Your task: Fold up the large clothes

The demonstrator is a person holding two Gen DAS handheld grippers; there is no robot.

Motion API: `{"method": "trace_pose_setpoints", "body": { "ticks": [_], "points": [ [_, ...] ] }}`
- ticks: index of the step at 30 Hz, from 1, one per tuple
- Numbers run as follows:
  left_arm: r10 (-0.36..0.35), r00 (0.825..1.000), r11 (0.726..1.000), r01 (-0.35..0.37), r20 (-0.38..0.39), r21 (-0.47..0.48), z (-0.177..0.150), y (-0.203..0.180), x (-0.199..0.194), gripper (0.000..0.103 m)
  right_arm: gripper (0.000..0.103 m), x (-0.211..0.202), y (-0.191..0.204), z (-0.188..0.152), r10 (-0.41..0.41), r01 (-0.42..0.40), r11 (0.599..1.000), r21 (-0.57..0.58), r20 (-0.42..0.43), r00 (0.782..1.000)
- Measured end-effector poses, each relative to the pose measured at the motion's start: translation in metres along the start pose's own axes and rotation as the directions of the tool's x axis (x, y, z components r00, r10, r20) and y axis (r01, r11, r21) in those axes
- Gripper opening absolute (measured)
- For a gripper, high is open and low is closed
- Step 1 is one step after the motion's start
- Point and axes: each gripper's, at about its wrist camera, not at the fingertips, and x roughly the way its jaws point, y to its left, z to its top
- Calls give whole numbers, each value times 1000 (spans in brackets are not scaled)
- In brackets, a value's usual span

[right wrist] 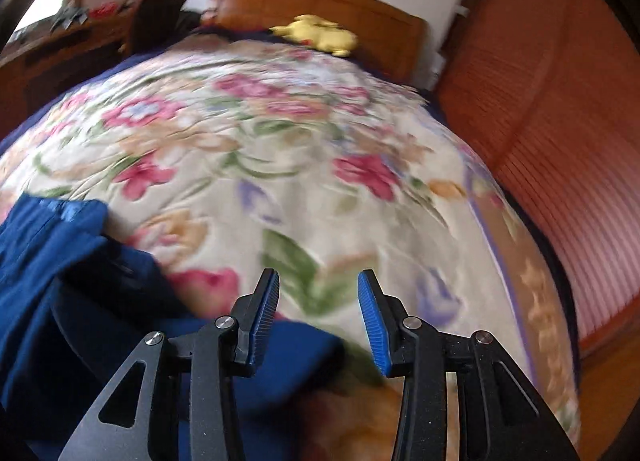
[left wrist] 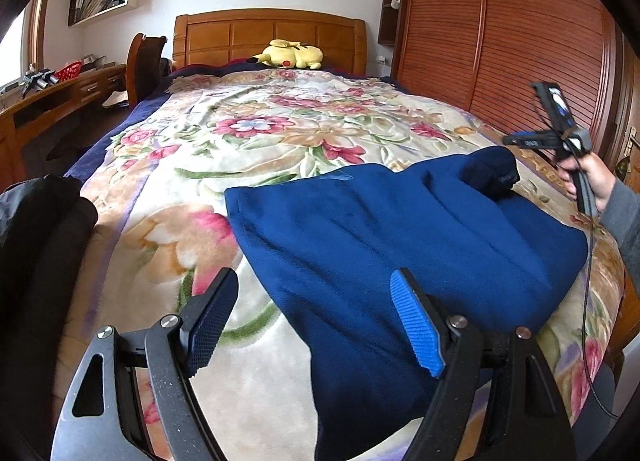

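Currently the blue garment (left wrist: 400, 229) lies folded on the floral bed (left wrist: 248, 141), nearer the foot than the yellow plush toy (left wrist: 290, 54). Left gripper (left wrist: 316, 321): jaws released, spread over the garment's near edge. Right gripper (right wrist: 318, 317): jaws released, empty. Only the left wrist view shows the right hand (left wrist: 588, 177); the right wrist view is blurred.

No text, label or number can be read anywhere (the shelf's book spines are too small)

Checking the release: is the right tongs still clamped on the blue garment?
No: the right tongs stand open over the floral blanket, nothing between them.
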Motion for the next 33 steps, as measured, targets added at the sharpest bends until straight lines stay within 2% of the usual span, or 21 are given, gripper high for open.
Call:
{"method": "trace_pose_setpoints", "body": {
  "ticks": [3, 5, 8, 10, 13, 17, 19, 30, 33],
  "points": [
    [-3, 1000, 1000, 3, 0, 2, 1, -2, 0, 79, 43, -4, -13, -25, 44, -43, 998, 37, -26, 999],
    [-5, 1000, 1000, 5, 2, 7, 1, -4, 1, 79, 43, -9, -12, -34, 79, -79, 997, 19, -33, 996],
    [-9, 1000, 1000, 9, 5, 12, 2, -9, 1, 79, 43, -24, 5, -47, 152, -153, 988, -34, -16, 988],
    [-11, 1000, 1000, 11, 6, 17, 3, -12, 2, 79, 50, -37, 21, -53, 206, -206, 975, -85, -6, 978],
    [-18, 1000, 999, 18, 11, 30, 2, -18, 1, 79, 51, -45, 50, -55, 236, -235, 955, -178, -20, 972],
    [-21, 1000, 999, 20, 18, 48, 1, -25, -1, 79, 51, -40, 76, -54, 232, -241, 933, -265, -68, 970],
    [-21, 1000, 999, 20, 18, 49, 1, -25, -1, 79, 51, -29, 76, -49, 208, -225, 929, -293, -87, 974],
    [-15, 1000, 999, 14, 24, 28, 4, -18, -3, 79, 51, -4, 78, -32, 108, -157, 930, -334, -161, 981],
    [-13, 1000, 999, 12, 25, 30, 4, -17, -2, 79, 37, 2, 85, -27, 79, -138, 919, -369, -172, 982]
  ]
}}
